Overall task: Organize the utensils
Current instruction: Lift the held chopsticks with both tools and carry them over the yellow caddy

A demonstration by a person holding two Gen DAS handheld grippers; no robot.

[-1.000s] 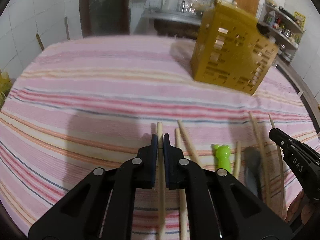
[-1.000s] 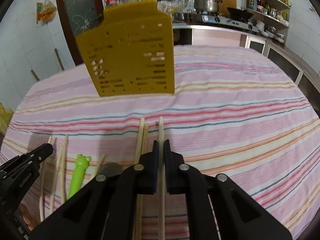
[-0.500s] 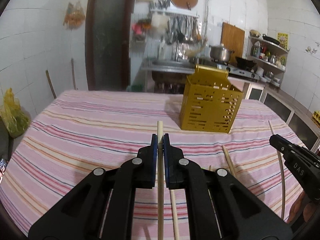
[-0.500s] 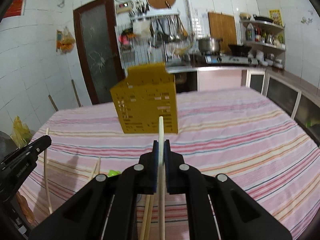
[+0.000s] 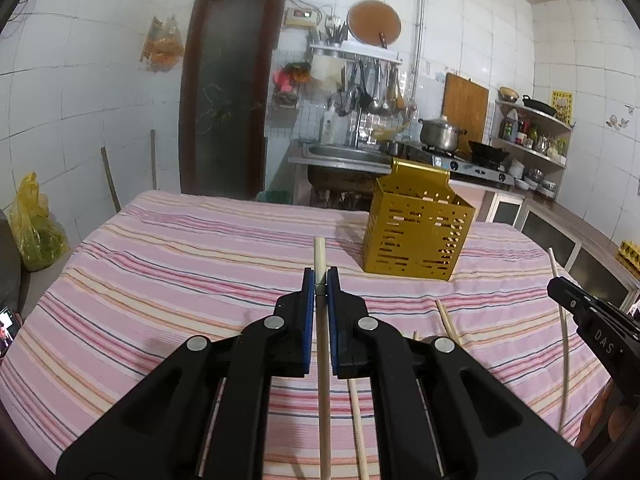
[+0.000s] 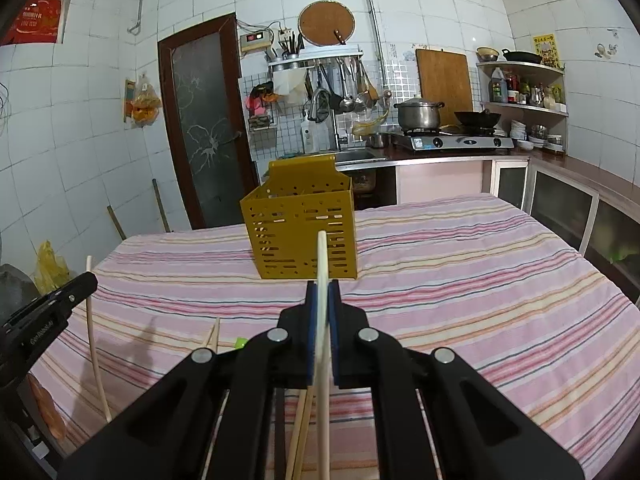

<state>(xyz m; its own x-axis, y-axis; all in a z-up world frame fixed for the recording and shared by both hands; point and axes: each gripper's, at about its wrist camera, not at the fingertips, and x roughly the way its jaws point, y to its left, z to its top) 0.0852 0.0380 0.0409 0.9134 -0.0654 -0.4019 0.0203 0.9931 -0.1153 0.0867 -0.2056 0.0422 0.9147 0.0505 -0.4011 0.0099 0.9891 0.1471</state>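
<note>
Left claw (image 5: pixel 321 280), black with blue pads, pinches a pale round wooden chopstick (image 5: pixel 322 356); the stick's tip pokes just past the pads. Right claw (image 6: pixel 322 290), same build, pinches a second pale wooden chopstick (image 6: pixel 323 344) the same way.

A second ago both sticks lay among the loose ones on the pink striped tablecloth (image 5: pixel 180 272). Now both are lifted clear of the table and both views have tipped up from cloth to room. Judgement: the pickup is done and the carry toward the holder is under way.

Left on the cloth near the claws: a few more wooden chopsticks (image 5: pixel 446 320), and a sliver of a bright green plastic utensil (image 6: pixel 240 343), mostly hidden behind the right claw.

Further along the table stands the mustard-yellow perforated metal utensil holder (image 5: pixel 416 236), upright with an open top. It is well apart from both sticks, right of the left claw's line and about in line with the right claw's stick.

Writing: "DAS" reads on the right claw's side as seen from the left wrist. The lettering on the left claw's side is partly legible, maybe "GenRobot". A red poster (image 6: pixel 38 18) and a yellow notice (image 6: pixel 545 50) hang on the white tiled wall; their text is too small to read.
</note>
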